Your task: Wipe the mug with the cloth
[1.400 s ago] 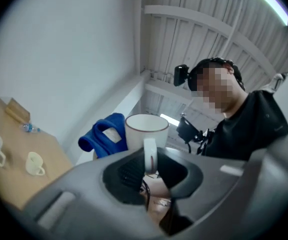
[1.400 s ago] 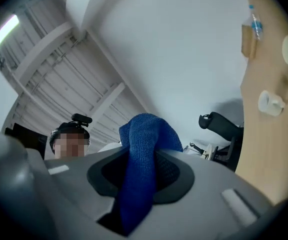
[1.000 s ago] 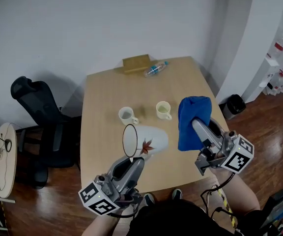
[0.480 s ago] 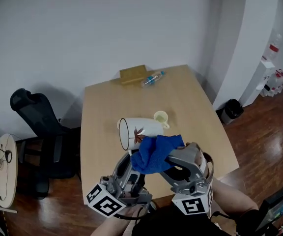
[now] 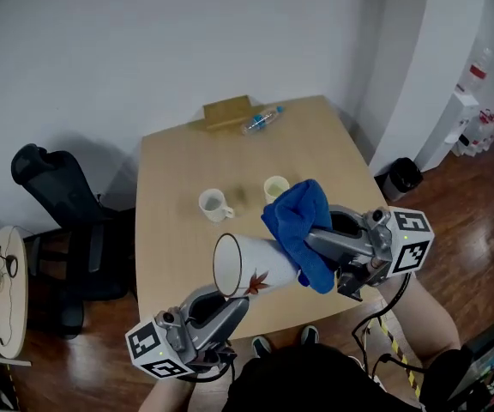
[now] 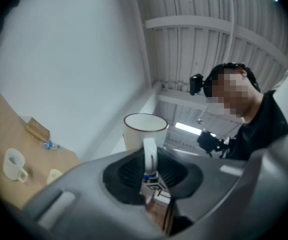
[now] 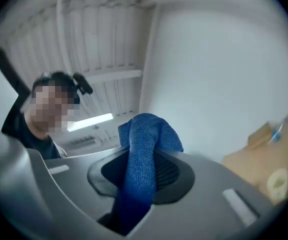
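1. The mug (image 5: 260, 266) (white, glazed, cylindrical, dark rim, red leaf print) is held above the wooden bench (image 5: 174, 161) near its 6 o'clock edge. The long axis runs 9 to 3 o'clock, mouth toward 9.
2. Its handle (image 6: 150, 156) is clamped by the left gripper (image 5: 232, 297) jaws.
3. The cloth (image 5: 298, 221) (blue, looped pile, bunched) is clamped by the right gripper (image 5: 320, 245) jaws and covers the mug's 3 o'clock end.

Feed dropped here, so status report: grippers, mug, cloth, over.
Left gripper shut on white leaf-print mug, by handle; mug aloft, sideways. Right gripper shut on blue cloth, draped against mug's base end. Nothing in the way.
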{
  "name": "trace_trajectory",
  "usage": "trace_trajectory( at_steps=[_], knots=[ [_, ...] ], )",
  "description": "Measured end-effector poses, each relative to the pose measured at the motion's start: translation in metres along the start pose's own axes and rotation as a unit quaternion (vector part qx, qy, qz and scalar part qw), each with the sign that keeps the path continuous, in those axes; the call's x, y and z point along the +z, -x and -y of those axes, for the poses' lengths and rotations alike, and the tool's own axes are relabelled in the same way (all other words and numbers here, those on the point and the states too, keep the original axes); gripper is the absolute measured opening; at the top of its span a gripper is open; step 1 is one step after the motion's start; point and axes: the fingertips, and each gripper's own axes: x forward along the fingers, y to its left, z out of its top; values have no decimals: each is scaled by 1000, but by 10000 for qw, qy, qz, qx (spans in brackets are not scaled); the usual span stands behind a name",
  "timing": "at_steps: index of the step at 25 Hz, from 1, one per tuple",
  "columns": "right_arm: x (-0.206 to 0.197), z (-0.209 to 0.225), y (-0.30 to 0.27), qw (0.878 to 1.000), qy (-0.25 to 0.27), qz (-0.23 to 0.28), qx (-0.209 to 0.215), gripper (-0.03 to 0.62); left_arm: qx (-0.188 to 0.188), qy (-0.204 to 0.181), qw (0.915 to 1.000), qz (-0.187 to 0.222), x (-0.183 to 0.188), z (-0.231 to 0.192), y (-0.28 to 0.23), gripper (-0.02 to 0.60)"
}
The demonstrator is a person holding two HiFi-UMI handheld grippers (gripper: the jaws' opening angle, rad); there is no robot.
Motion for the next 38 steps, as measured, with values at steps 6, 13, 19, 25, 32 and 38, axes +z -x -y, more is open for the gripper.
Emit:
trace_trajectory(
  at_steps=[6, 13, 19, 25, 32, 38],
  knots=[
    [-75, -12, 2, 9499, -2721, 256, 1517, 104, -1177, 179, 9927, -211, -22, 51, 5, 61],
    [-121, -38, -5, 8832, -4119, 869, 2067, 104, -998, 132, 9946, 268, -14, 48, -2, 61],
    [-112, -22, 2, 8984, -3906, 1261, 1561, 106, -698, -3, 9965, 452, -13, 46, -3, 61],
    [-90, 14, 25, 9266, -3330, 1737, 174, 106, 141, -169, 9984, 530, -13, 18, 9, 61],
    [-75, 34, 43, 9221, -3086, 2277, -517, 106, 607, -452, 9967, 302, -22, 7, 7, 61],
    [-83, 9, 43, 9076, -3516, 2292, -107, 104, 1218, -404, 9913, 277, -24, -18, 13, 61]
  ],
)
